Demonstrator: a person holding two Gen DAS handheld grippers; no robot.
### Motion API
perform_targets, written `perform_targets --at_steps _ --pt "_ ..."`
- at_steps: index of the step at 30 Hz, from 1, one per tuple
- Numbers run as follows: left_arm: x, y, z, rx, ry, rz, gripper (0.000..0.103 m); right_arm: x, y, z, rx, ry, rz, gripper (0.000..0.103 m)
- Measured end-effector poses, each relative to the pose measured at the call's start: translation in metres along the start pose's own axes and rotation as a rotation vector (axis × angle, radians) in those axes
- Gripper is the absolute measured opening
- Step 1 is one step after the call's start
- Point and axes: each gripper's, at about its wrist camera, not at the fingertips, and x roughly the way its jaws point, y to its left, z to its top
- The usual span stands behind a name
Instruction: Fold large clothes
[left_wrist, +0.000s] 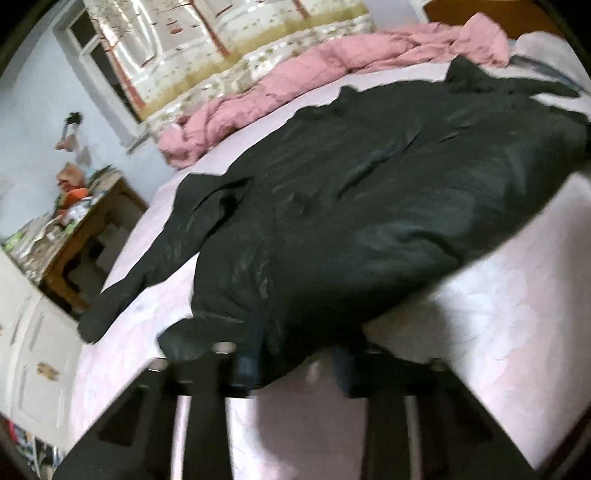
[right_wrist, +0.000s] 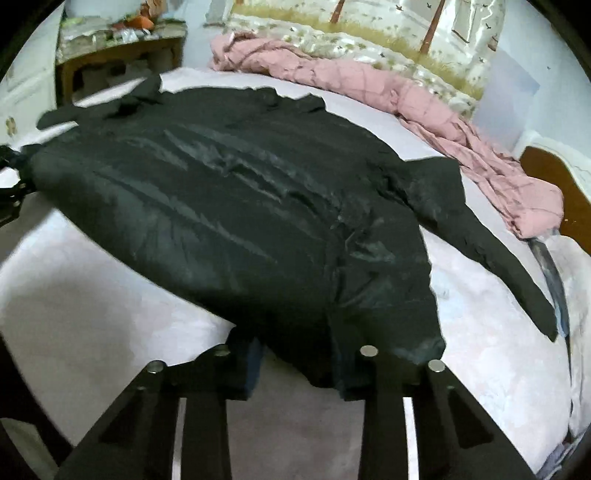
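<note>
A large black padded jacket (left_wrist: 351, 192) lies spread flat on a bed with a pale pink sheet (left_wrist: 498, 314). One sleeve (left_wrist: 147, 266) trails toward the bed's left edge. My left gripper (left_wrist: 295, 369) is at the near hem, which bunches between its pads; the view is blurred. In the right wrist view the same jacket (right_wrist: 221, 192) fills the middle, with its other sleeve (right_wrist: 498, 251) stretched out to the right. My right gripper (right_wrist: 299, 369) holds the near hem corner, and the cloth fills the gap between its pads.
A crumpled pink quilt (left_wrist: 295, 92) runs along the far side of the bed, also seen as the pink quilt (right_wrist: 424, 110). A cluttered wooden side table (left_wrist: 92, 221) and a white cabinet (left_wrist: 33, 350) stand left of the bed. A wooden headboard (right_wrist: 546, 177) is at the right.
</note>
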Motion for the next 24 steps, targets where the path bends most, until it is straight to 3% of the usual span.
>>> perform_targets --at_steps 4,9,17,24 --pt "-0.015 0.022 0.027 -0.013 0.01 -0.086 0.022 -0.019 -0.013 0.024 -0.027 -0.036 0.016 0.031" --pt "-0.005 0.053 0.07 0.004 0.088 -0.189 0.034 -0.015 -0.041 0.069 -0.07 0.029 0.112 0.031" --pt "0.084 0.092 0.134 -0.122 0.073 -0.258 0.035 0.052 -0.071 0.146 -0.017 0.031 0.106 0.031" --pt "0.161 0.078 0.124 -0.188 0.196 -0.334 0.036 0.127 -0.082 0.153 0.08 0.057 0.171 0.031"
